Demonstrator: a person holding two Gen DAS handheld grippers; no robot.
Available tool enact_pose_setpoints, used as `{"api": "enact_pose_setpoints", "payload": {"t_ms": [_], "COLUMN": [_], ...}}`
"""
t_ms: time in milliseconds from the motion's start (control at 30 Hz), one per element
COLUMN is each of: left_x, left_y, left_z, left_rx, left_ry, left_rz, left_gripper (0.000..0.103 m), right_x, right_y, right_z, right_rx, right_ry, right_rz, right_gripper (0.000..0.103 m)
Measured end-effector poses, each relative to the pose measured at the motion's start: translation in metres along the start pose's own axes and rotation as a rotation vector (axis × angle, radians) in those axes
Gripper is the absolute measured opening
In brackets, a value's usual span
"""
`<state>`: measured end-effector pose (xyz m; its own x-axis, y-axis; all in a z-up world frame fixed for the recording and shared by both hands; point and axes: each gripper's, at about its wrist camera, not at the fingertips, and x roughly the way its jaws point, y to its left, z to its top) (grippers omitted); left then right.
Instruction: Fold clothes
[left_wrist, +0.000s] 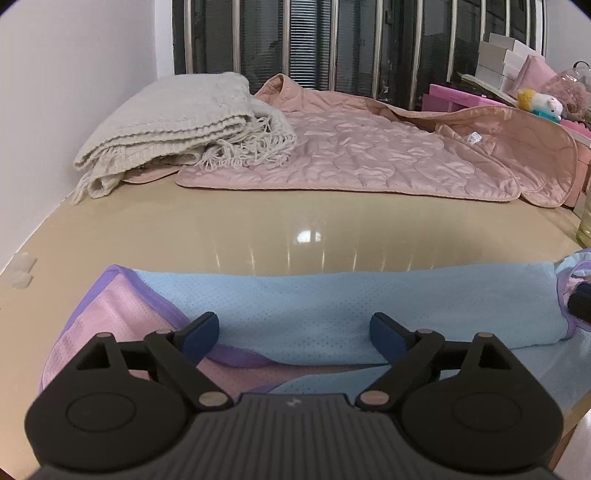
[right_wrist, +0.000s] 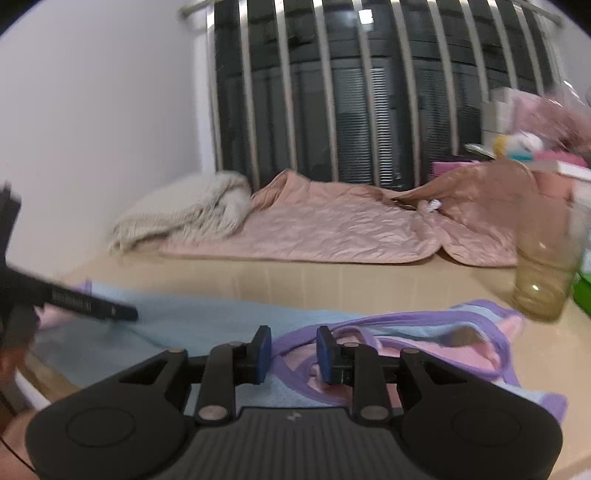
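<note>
Left wrist view: our left gripper (left_wrist: 291, 334) hovers over the near part of the tabletop (left_wrist: 258, 229) with its jaws spread wide and nothing between them. Directly beneath lies the mesh garment (left_wrist: 332, 306), light blue with pink panels and purple trim, already folded into a long band that runs left to right along the near edge. Its pink hem end sits at near left; the right end reaches the frame edge, where a dark part, probably the other tool, is just visible. At the far side lie a pink quilted jacket (left_wrist: 369, 155), spread flat and unfolded, and a folded cream knit blanket (left_wrist: 177, 122) that overlaps the jacket's left part.

Right wrist view: this view is blurred. Our right gripper (right_wrist: 293, 354) hangs over the garment's strap end (right_wrist: 424, 332), jaws narrow but parted, with purple trim visible in the gap; the pads do not appear to press on it. A clear plastic bottle (right_wrist: 546, 266) stands at right, just beyond the straps.

Progress, as we judge it: the lengthwise fold of the mesh garment is done and released. Remaining steps are the crosswise fold, bringing the strap end toward the hem, then the jacket.
</note>
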<state>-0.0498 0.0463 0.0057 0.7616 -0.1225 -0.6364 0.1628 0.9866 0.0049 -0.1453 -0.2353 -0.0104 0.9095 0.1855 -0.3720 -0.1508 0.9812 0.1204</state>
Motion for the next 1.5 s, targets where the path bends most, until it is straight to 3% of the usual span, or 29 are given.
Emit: {"api": "enact_pose_setpoints", "payload": {"t_ms": [133, 200, 300, 367, 400, 500, 633, 700, 733, 800, 867, 900, 967, 1033, 1067, 1133, 1267, 1333, 1433, 1467, 1500], "left_x": [-0.003, -0.006, -0.009, -0.011, -0.011, -0.01, -0.01, -0.01, -0.011, -0.011, -0.01, -0.01, -0.01, -0.011, -0.012, -0.012, -0.013, -0.012, -0.013, -0.013, -0.013], "left_y": [0.003, 0.006, 0.01, 0.012, 0.013, 0.013, 0.013, 0.013, 0.013, 0.015, 0.017, 0.017, 0.017, 0.016, 0.016, 0.017, 0.016, 0.015, 0.016, 0.017, 0.017], "left_z": [-0.003, -0.005, -0.008, -0.01, -0.011, -0.009, -0.01, -0.01, -0.01, -0.009, -0.009, -0.009, -0.01, -0.011, -0.012, -0.012, -0.012, -0.013, -0.013, -0.013, -0.014], "left_rx": [0.001, -0.001, 0.001, 0.003, 0.002, 0.001, 0.0, 0.0, 0.0, 0.003, 0.004, 0.004, 0.002, -0.001, -0.003, -0.005, -0.007, -0.003, 0.0, 0.0, 0.001], "left_ry": [0.001, -0.001, -0.007, -0.011, -0.011, -0.004, -0.006, -0.007, -0.007, -0.005, -0.002, -0.002, -0.007, -0.012, -0.014, -0.015, -0.011, -0.013, -0.013, -0.013, -0.013], "left_rz": [-0.001, 0.003, -0.001, -0.003, -0.003, -0.002, -0.001, -0.001, -0.001, -0.004, -0.007, -0.007, -0.005, -0.001, 0.002, 0.003, 0.004, 0.001, -0.002, -0.002, -0.003], "left_gripper": [0.093, 0.094, 0.094, 0.094, 0.095, 0.096, 0.096, 0.096, 0.096, 0.096, 0.097, 0.097, 0.097, 0.097, 0.097, 0.097, 0.098, 0.1, 0.102, 0.102, 0.102], "right_x": [0.001, -0.018, -0.047, -0.048, -0.044, -0.035, -0.032, -0.039, -0.045, -0.052, -0.053, -0.048, -0.028, 0.0, 0.013, 0.021, -0.013, -0.033, -0.039, -0.041, -0.042], "right_y": [-0.005, -0.014, -0.032, -0.052, -0.062, -0.076, -0.081, -0.085, -0.088, -0.093, -0.096, -0.097, -0.101, -0.104, -0.105, -0.099, -0.085, -0.081, -0.079, -0.08, -0.081], "right_z": [-0.003, -0.003, -0.008, -0.016, -0.019, -0.025, -0.021, -0.014, -0.009, 0.001, 0.016, 0.026, 0.042, 0.048, 0.048, 0.041, 0.041, 0.038, 0.031, 0.032, 0.035], "right_rx": [-0.014, 0.033, 0.09, 0.137, 0.174, 0.211, 0.2, 0.184, 0.152, 0.04, -0.116, -0.175, -0.219, -0.229, -0.242, -0.296, -0.323, -0.313, -0.353, -0.37, -0.39], "right_ry": [0.035, -0.042, -0.174, -0.164, -0.126, -0.082, -0.09, -0.118, -0.125, -0.107, -0.074, -0.046, 0.037, 0.149, 0.2, 0.226, 0.093, 0.066, 0.102, 0.118, 0.135], "right_rz": [-0.017, -0.01, -0.152, -0.24, -0.238, -0.222, -0.21, -0.17, -0.131, -0.019, 0.068, 0.083, 0.077, 0.049, 0.041, 0.011, -0.096, -0.086, -0.022, 0.019, 0.065], "right_gripper": [0.025, 0.026, 0.038, 0.04, 0.038, 0.009, 0.008, 0.016, 0.041, 0.07, 0.069, 0.068, 0.058, 0.009, 0.006, 0.005, 0.003, 0.003, 0.004, 0.009, 0.026]}}
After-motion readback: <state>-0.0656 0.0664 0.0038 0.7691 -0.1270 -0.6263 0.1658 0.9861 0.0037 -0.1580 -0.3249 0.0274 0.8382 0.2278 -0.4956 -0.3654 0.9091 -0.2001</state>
